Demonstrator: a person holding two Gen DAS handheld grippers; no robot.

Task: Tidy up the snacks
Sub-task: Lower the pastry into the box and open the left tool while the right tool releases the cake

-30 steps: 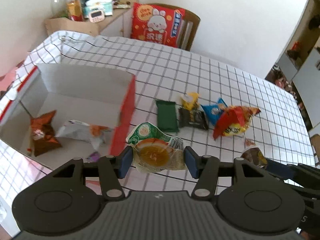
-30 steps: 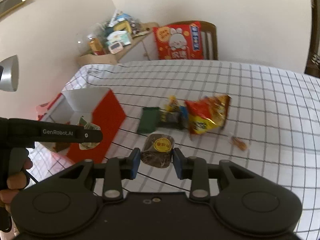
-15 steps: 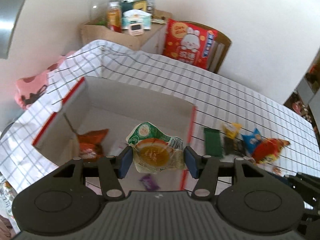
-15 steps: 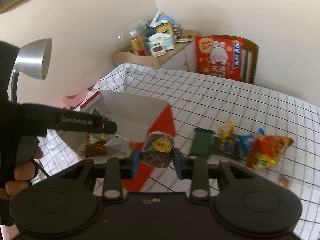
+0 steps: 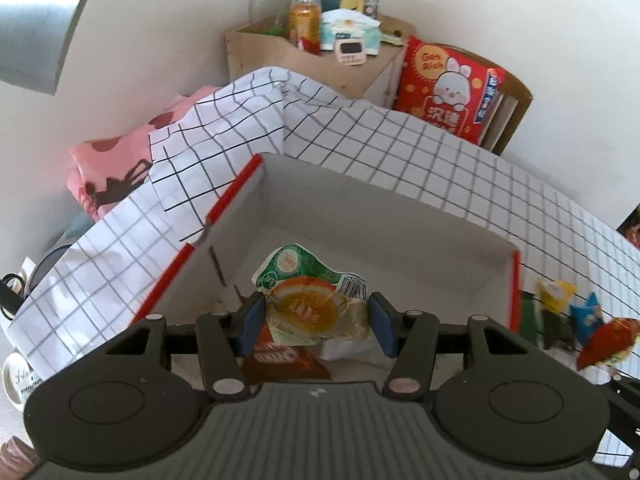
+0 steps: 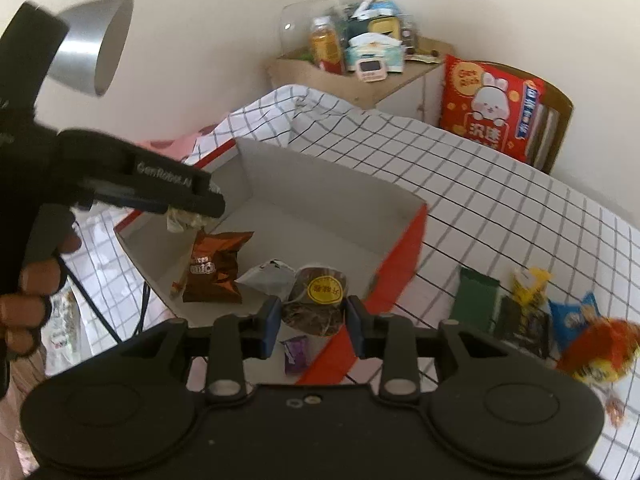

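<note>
Left tool [image 5: 316, 322]: clenched on orange jelly cup [image 5: 310, 308]; since a sec ago carried from over the bench [image 5: 460, 168] to above the red box [image 5: 360, 216].
Right tool [image 6: 313, 326]: clenched on brown round snack [image 6: 318, 300]; likewise brought over, now at box's near edge.
Box contents: copper bag [image 6: 214, 268], white packet [image 6: 268, 280], purple sweet [image 6: 296, 354] seen inside.
Still out: approx. five packs left on bench, e.g. green bar [image 6: 476, 300], red-yellow bag [image 6: 596, 352].
Meaning: both items judged ready for drop; release not yet done.
</note>
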